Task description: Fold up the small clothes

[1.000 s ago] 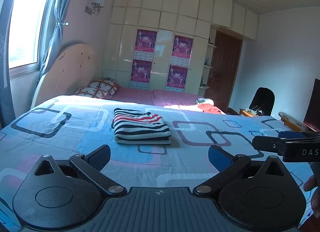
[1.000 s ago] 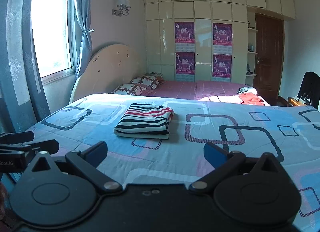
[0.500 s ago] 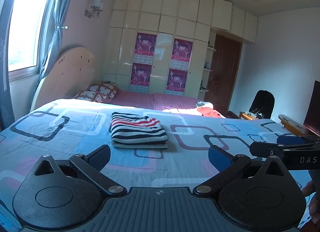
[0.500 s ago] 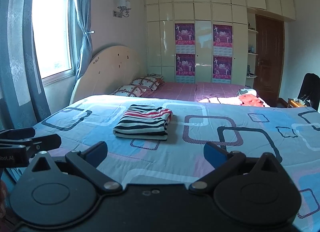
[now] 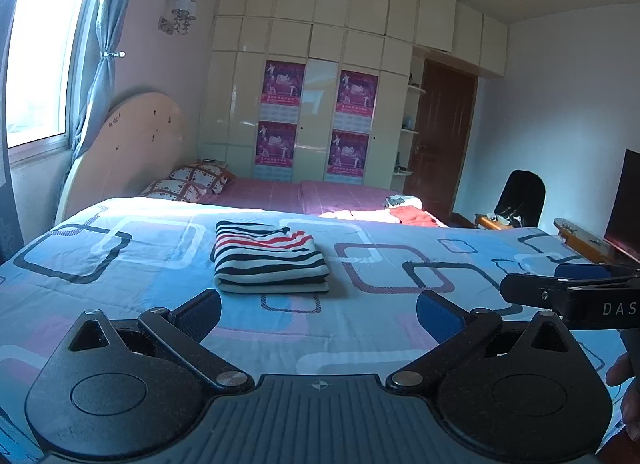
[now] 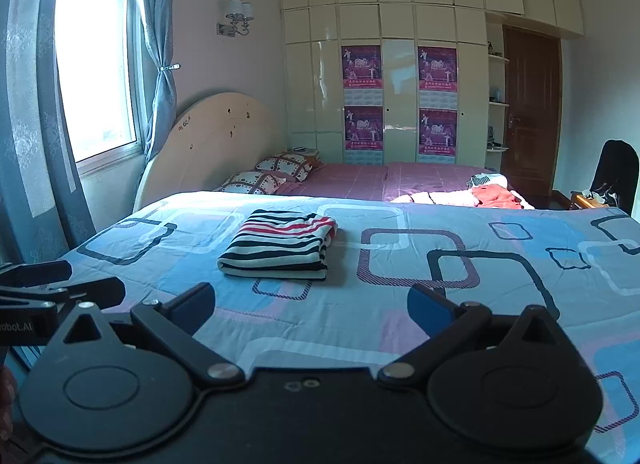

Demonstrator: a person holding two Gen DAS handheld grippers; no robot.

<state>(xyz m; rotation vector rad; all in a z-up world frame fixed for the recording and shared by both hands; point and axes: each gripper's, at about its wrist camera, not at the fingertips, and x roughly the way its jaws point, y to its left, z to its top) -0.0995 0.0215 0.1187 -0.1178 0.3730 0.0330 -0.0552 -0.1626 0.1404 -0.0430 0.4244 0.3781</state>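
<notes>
Folded striped garment (image 5: 269, 256) lies on blue quilt (image 5: 120, 284) at 12 o'clock ahead of both tools, left gripper (image 5: 319, 312) and right gripper (image 6: 311, 306) both spread wide, empty, well short of it.

Two low wrist views looking along the same bed toward the wardrobe wall

Each camera sits just behind its own spread claw: the left gripper (image 5: 318, 310) and right gripper (image 6: 310, 306) hang over the near blue patterned bedspread (image 5: 120, 276); both share the folded black, white and red striped garment (image 5: 268, 260) well ahead of the claws, nearer the left view's centre
</notes>
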